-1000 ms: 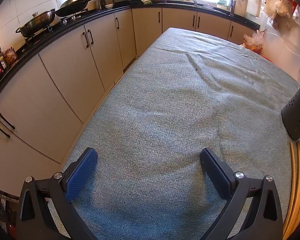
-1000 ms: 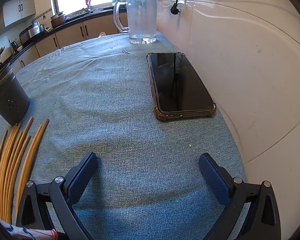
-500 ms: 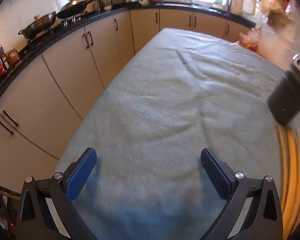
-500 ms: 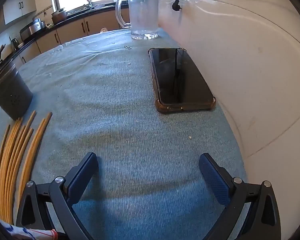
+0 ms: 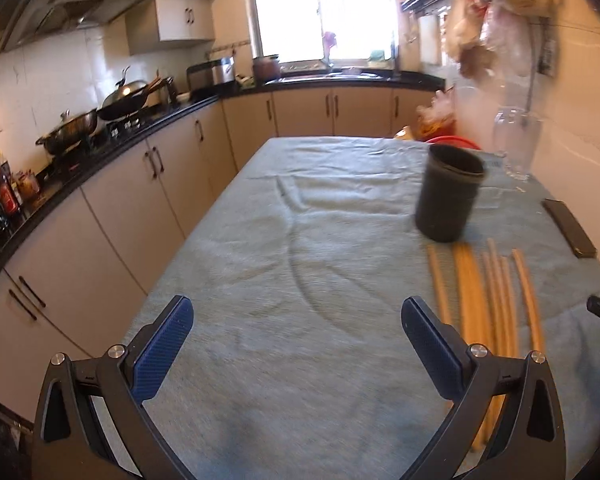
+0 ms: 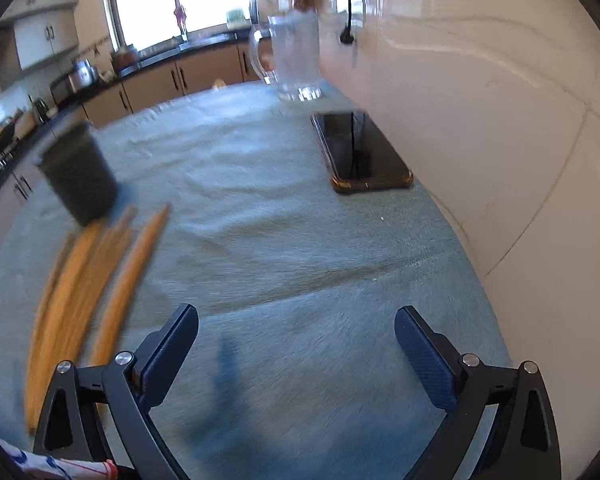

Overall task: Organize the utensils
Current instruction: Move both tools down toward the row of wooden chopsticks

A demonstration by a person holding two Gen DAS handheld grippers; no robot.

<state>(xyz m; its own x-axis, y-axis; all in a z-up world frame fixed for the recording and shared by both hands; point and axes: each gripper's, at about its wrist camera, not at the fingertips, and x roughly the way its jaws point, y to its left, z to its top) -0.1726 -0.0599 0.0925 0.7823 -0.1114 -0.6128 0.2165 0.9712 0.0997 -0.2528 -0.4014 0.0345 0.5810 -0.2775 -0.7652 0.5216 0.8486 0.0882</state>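
the table [image 5: 260, 288] is covered in a blue-grey cloth, matt, with a fine ribbed weave and soft wrinkles. the chopsticks [image 5: 472, 292] look like pale yellowish wood or bamboo, smooth and dull. the holder [image 5: 446, 196] is dark and matt; whether plastic or metal cannot be told through the blur. the phone [image 6: 360, 152] has a glossy black glass face in a brownish translucent case. the jug [image 6: 296, 56] is clear glass or plastic, slightly frosted. the left tool [image 5: 296, 344] has a matt black plastic frame, blue textured rubbery pads [image 5: 162, 352] and shiny metal screw heads; the right tool [image 6: 296, 344] looks the same. the wall [image 6: 500, 100] is glossy white tile
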